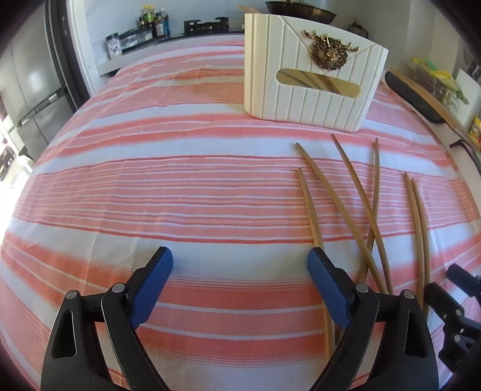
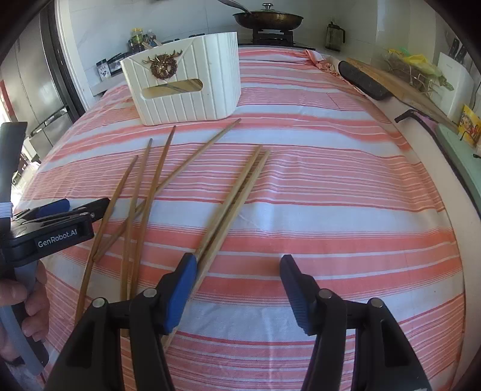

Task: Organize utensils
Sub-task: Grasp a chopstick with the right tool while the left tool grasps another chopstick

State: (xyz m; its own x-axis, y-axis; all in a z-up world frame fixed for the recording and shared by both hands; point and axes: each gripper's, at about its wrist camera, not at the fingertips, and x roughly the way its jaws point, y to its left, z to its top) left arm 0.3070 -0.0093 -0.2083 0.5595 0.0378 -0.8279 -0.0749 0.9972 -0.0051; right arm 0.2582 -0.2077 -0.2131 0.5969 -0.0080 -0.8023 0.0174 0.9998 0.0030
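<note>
A pink-and-white striped cloth [image 2: 330, 192] covers the table. Behind it a dark frying pan [image 2: 267, 18] with a lid sits on a stove burner [image 2: 272, 35]. A steel refrigerator [image 1: 27, 90] stands at the left, bottles [image 1: 153, 24] line the back counter, and a wooden cutting board [image 2: 399, 87] lies at the right.

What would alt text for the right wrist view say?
Six wooden chopsticks lie loose on a pink-and-white striped cloth, before a white holder. The open right gripper hovers over them, holding nothing; the left gripper shows at the left edge.
</note>
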